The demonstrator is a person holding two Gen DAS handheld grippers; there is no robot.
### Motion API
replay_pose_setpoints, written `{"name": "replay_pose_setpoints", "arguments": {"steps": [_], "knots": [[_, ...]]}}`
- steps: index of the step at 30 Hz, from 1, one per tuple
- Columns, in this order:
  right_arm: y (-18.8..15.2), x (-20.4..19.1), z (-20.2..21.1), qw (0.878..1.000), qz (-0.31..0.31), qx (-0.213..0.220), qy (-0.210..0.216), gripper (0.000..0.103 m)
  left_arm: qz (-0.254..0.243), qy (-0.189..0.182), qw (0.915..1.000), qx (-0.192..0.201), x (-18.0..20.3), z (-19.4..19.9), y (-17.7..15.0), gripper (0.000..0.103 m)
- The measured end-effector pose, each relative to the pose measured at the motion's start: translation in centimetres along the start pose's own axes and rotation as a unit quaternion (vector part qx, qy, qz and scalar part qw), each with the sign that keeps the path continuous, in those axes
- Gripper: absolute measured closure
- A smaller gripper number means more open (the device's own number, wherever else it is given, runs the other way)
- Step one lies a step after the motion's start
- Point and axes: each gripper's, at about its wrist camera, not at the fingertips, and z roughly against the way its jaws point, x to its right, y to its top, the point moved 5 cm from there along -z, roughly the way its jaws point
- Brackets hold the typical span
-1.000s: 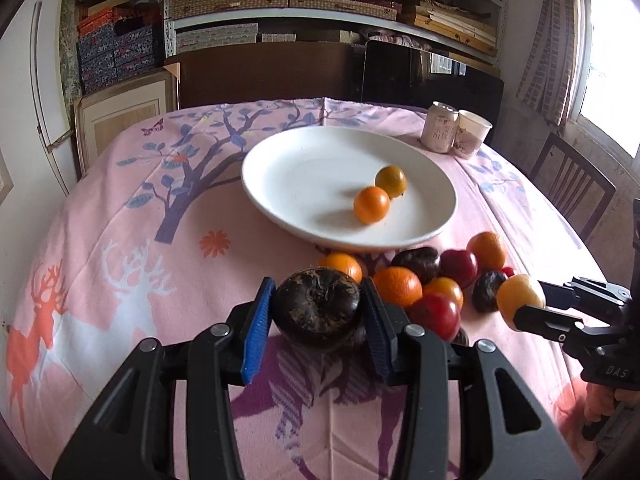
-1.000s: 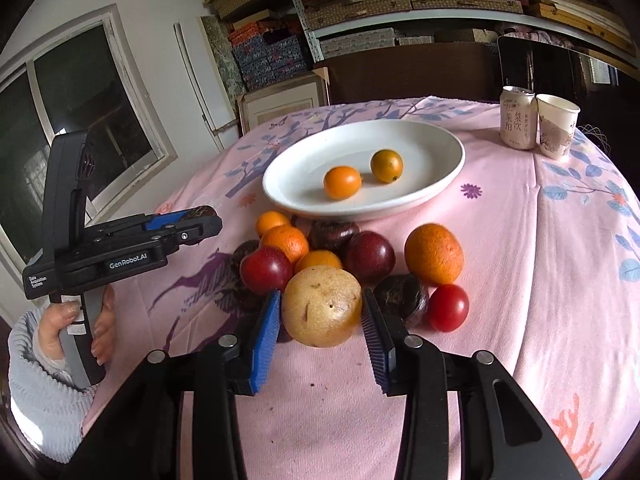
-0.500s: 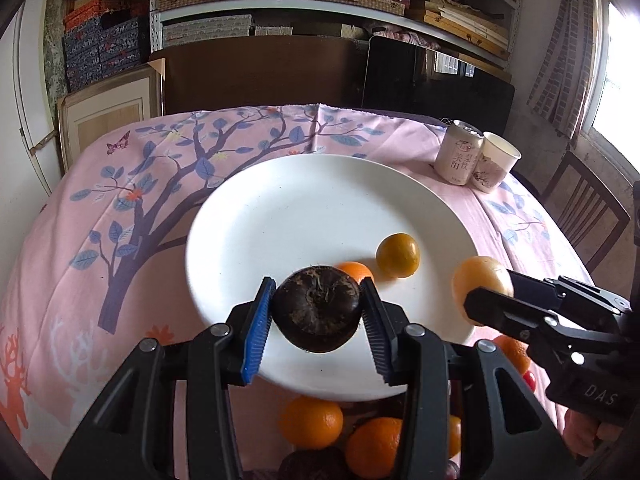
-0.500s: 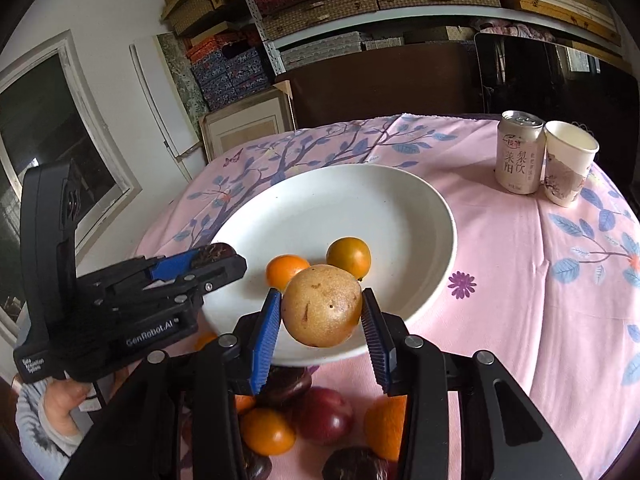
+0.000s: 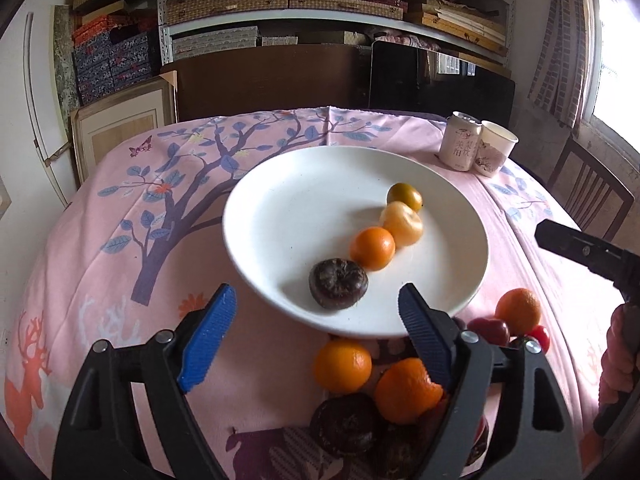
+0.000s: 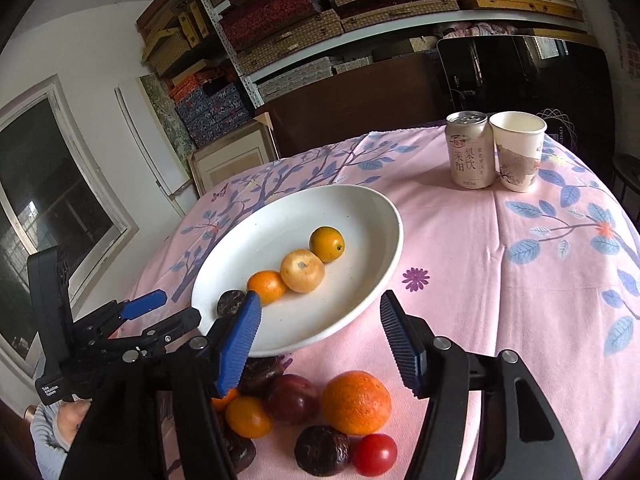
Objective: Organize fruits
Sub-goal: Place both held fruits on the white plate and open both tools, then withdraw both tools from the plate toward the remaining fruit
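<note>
- The left gripper (image 5: 312,320) has just been opening its jaws; they now stand wide apart with nothing pressed between them, hanging over the near rim of the white plate (image 5: 280,216).
- A dark wrinkled fruit (image 5: 338,283) lies free on the plate just ahead of those jaws, touching neither pad.
- The right gripper (image 6: 320,336) has likewise just been opening its jaws; they stand apart and empty, over the plate's near edge.
- A pale yellow fruit (image 6: 302,271) sits on the plate beyond them, in a row between a small orange (image 6: 267,287) and a greenish-orange fruit (image 6: 327,244).
- The rest of the fruit lies in a loose pile on the pink worktop (image 6: 520,280) in front of the plate: a large orange (image 6: 356,402), a plum (image 6: 292,398), a small red tomato (image 6: 374,454) and more dark fruits.
- A drink can (image 6: 470,150) and a paper cup (image 6: 518,150) stand side by side at the far edge, well apart from the plate.
</note>
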Motion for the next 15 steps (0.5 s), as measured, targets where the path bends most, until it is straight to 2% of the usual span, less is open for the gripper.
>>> {"name": "replay_pose_setpoints", "arguments": {"steps": [5, 11, 15], "knots": [[-1.6, 0.9, 2.0, 1.0, -0.011, 0.008, 0.002, 0.032, 0.007, 0.0, 0.9998, -0.021, -0.4, 0.4, -2.7, 0.022], [-2.4, 0.4, 3.1, 1.0, 0.0, 0.016, 0.004, 0.029, 0.02, 0.013, 0.9992, -0.032, -1.2, -0.4, -3.4, 0.02], [-2.5, -0.1, 3.2, 1.0, 0.007, 0.015, 0.004, 0.028, 0.03, -0.002, 0.9984, -0.048, -1.4, -1.6, -3.6, 0.017]]}}
